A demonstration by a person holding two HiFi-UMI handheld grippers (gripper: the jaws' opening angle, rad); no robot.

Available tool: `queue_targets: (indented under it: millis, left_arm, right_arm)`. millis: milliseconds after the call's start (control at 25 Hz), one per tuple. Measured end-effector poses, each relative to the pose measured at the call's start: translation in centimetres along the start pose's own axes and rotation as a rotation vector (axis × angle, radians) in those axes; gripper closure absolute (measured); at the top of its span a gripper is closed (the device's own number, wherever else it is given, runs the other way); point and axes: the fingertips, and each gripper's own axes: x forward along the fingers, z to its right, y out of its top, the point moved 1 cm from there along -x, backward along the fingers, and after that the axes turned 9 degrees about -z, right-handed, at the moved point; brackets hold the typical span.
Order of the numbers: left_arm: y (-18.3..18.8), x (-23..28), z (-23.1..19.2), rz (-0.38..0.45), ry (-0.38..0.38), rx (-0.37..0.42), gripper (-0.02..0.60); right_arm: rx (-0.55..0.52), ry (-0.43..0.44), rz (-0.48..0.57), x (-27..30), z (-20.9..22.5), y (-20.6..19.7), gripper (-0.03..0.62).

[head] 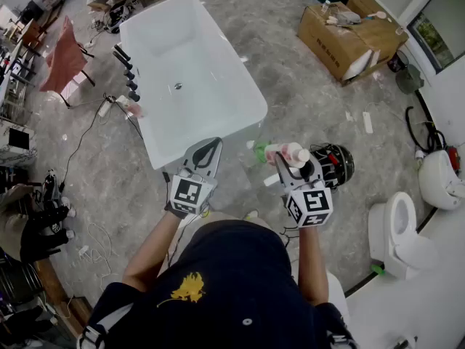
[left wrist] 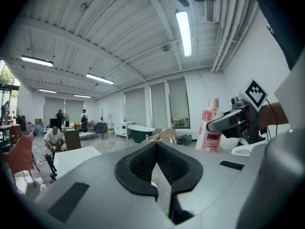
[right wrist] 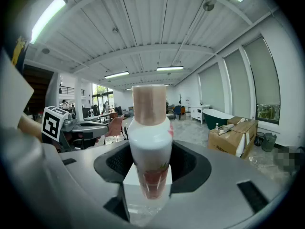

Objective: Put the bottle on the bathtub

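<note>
The right gripper is clamped on the bottle. Its pads grip the lower body, and the bottle's long axis is upright with the cap on top. The left gripper has its jaws together and holds nothing. The bathtub lies ahead and left of the bottle, and its near end is closer to the left gripper. The coming move probably carries the bottle forward-left to that rim.

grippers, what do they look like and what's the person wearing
The left tool and right tool have grey, flat shells with black textured pads. Each carries a white cube with black square markers. The person wears a dark navy short-sleeved top with a yellow print.
</note>
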Motion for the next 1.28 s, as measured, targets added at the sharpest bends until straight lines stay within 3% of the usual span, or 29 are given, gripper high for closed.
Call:
queue_targets:
  millis: [400, 600, 880, 1000, 1280]
  left_arm:
    - [1.3, 4.0, 6.9, -0.021, 0.015, 0.024, 0.563]
    - [0.6, 5.6, 8.0, -0.064, 0.002, 0.042, 0.563]
    - [-0.4, 10.8, 5.7, -0.076, 0.022, -0.01, 0.563]
    - [-0.7, 14.0, 4.0, -0.092, 0.02, 0.01, 0.563]
    - [-0.2, 20.2, -2.2, -0.089, 0.062, -0.067, 0.563]
  right_arm:
    - [0.02, 0.011, 0.011, -3.6, 7.4, -2.2, 0.377]
    - [0.067, 0.031, -0.003, -3.5, 10.0, -3.1, 0.376]
    - [0.023, 0.054, -0.069, 1.3, 12.3, -3.2, 0.376]
    - [-0.003, 0.055, -0.092, 4.1, 14.2, -2.7, 0.376]
    - [-0.081, 0.078, -0.157, 11.4, 19.3, 1.4, 0.376]
